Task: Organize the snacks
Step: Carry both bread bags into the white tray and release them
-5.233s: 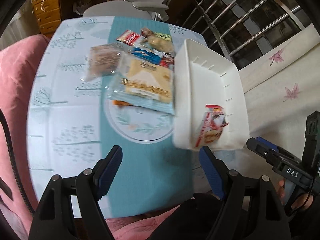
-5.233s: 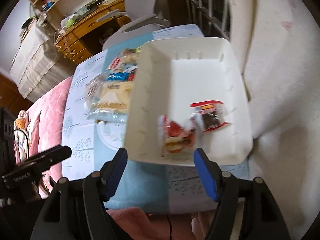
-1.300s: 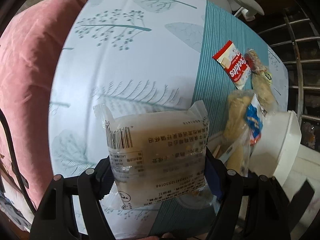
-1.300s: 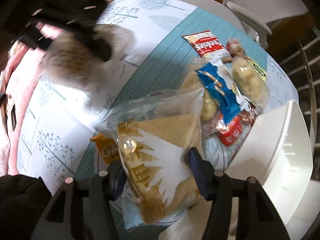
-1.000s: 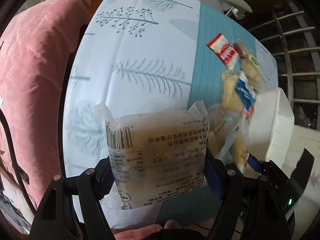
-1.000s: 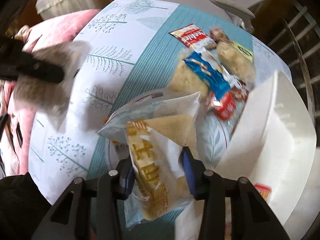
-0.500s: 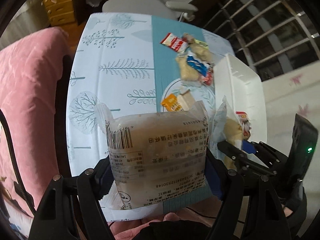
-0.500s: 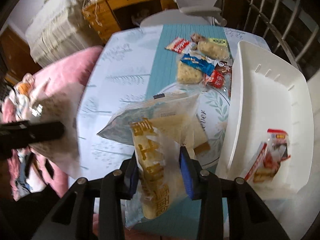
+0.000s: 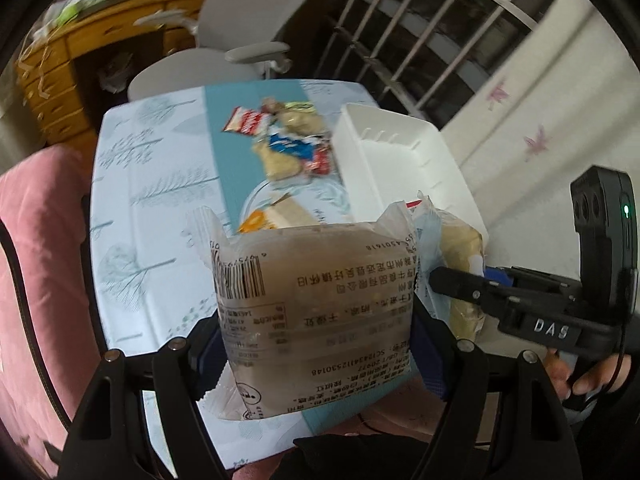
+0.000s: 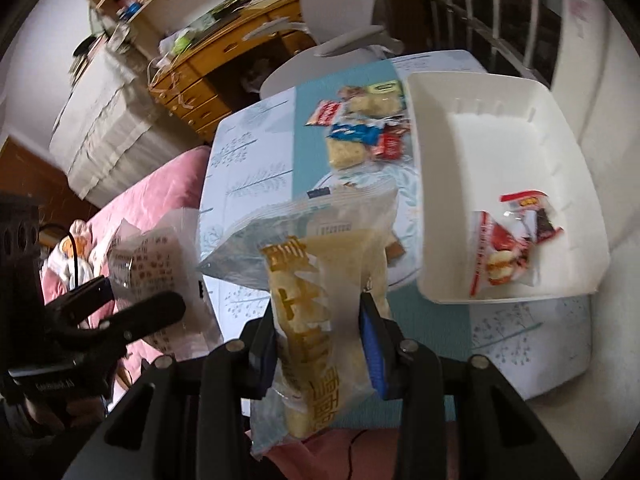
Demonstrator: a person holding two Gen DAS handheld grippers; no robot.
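My left gripper [image 9: 314,344] is shut on a clear bread packet with a barcode [image 9: 312,312], held above the near table edge. My right gripper [image 10: 320,344] is shut on a pale blue bag of yellow cake with gold lettering [image 10: 320,288], held up left of the white bin [image 10: 576,152]. The bin holds two small red-and-white snack packets [image 10: 508,248]. Several loose snacks [image 10: 360,124] lie on the teal table runner [image 10: 308,148] beside the bin's far end. The right gripper and its bag also show in the left wrist view [image 9: 460,280].
A pink cushion [image 9: 40,260] lies left of the table. A grey office chair [image 9: 248,40] and a wooden desk [image 10: 224,56] stand beyond the far edge. A metal window grille [image 9: 420,32] and white curtain [image 9: 540,120] are at the right. An orange packet [image 9: 256,222] lies mid-table.
Both grippers have lifted their packets off the table and pulled back toward the near edge. The right gripper's bag has moved closer to the white bin.
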